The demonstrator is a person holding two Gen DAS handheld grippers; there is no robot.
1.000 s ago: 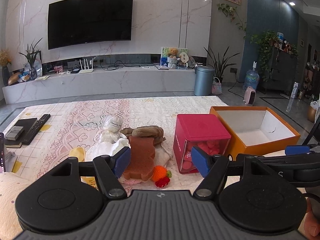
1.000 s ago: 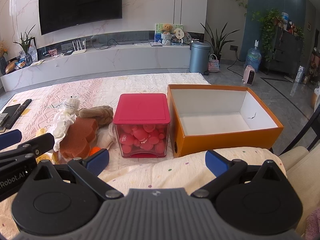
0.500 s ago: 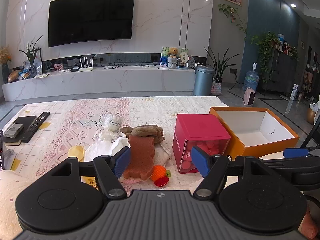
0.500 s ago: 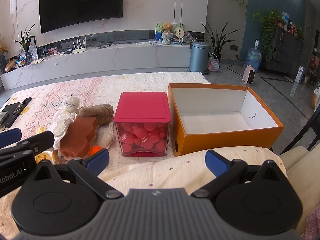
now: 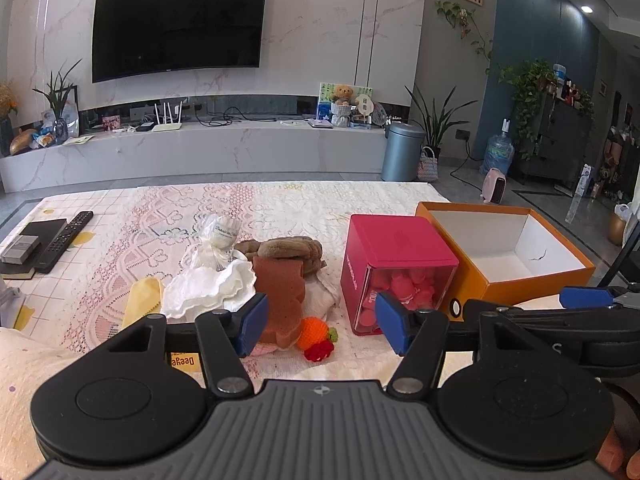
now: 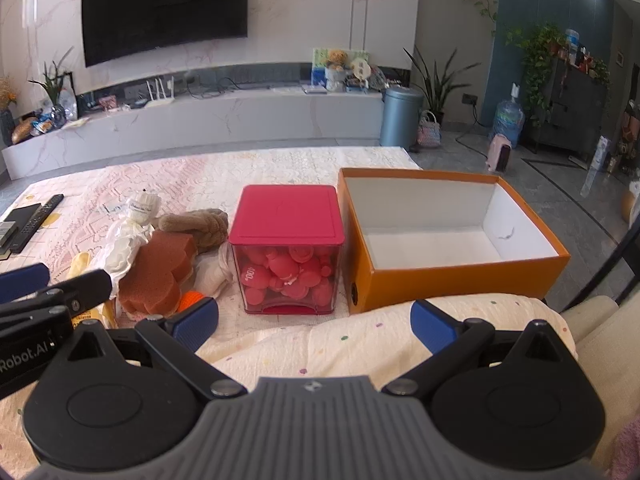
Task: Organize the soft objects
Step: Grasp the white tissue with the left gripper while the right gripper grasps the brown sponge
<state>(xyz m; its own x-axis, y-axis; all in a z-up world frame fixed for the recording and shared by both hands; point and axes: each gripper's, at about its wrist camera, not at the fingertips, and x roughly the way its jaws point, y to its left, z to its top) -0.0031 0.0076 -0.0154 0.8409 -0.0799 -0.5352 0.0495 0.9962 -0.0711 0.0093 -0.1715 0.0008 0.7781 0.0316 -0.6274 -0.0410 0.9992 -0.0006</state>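
Remote and dark boxes: at the far left edge of the desk (image 5: 120,208) we see a black remote (image 5: 64,235) lying beside a flat dark box and a small grey one
Yellow cloth: we find a pale yellow cloth (image 5: 145,300) flat on the lace cover, just left of the soft pile
White frilly bundle: we see a white ruffled fabric bundle (image 5: 208,280) with a tied top, touching the sponge on its right
Brown sponge: a rust-brown sponge (image 5: 280,300) leans over the pile, its near end reaching toward us
Brown plush: behind the sponge we see a furry brown plush (image 5: 288,250) lying on its side
Orange knitted toy: a small orange knitted toy (image 5: 316,330) with a red bit beside it sits at the near foot of the sponge
Left tool: our left tool (image 5: 320,326) hovers over the near side of the pile, its blue pads moderately wide and closing, nothing pressed between them
Red box: a red-lidded clear box (image 6: 286,248) full of pink pieces stands just right of the pile, lid on
Orange box: touching or nearly touching the red box, we see an open orange box (image 6: 452,276) with a bare white inside
Right tool: our right tool (image 6: 314,322) hangs above a dotted cream quilt (image 6: 360,344), jaws spread wide and gripping nothing
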